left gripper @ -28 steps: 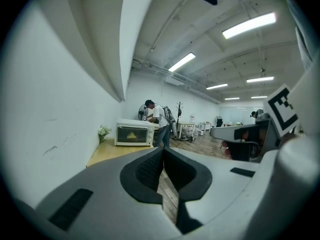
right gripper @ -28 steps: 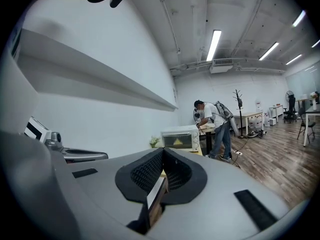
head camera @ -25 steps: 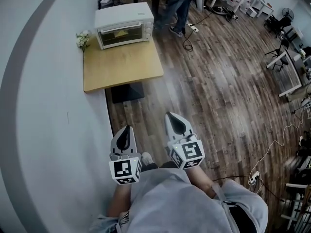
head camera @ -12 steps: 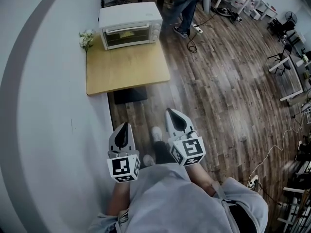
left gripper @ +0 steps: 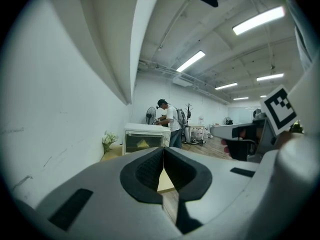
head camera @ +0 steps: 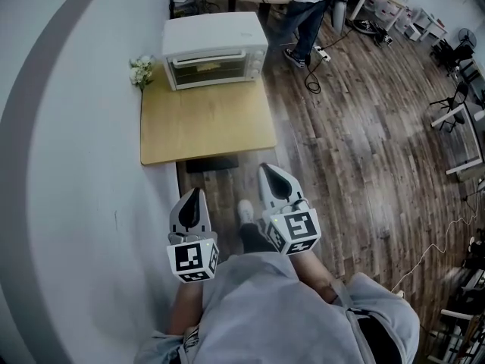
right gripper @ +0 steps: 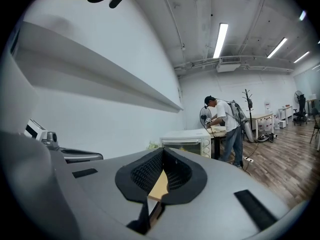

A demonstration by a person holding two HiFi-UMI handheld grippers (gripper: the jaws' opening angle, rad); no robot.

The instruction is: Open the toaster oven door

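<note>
Both tongs closed, nothing in them: left tongs (head camera: 197, 199), right tongs (head camera: 271, 179). Toaster oven (head camera: 214, 50) sits at far end of table (head camera: 208, 127), well ahead, door (head camera: 207, 68) shut. Door prob. stiff, glass-fronted, hinged at bottom; grab along its top edge. Light oven may slide.

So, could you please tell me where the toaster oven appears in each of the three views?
Head view: toaster oven at top centre, at the far end of the table.
Left gripper view: toaster oven small, just left of centre.
Right gripper view: toaster oven small, just right of centre.
Shared landmark: the person standing behind it.
</note>
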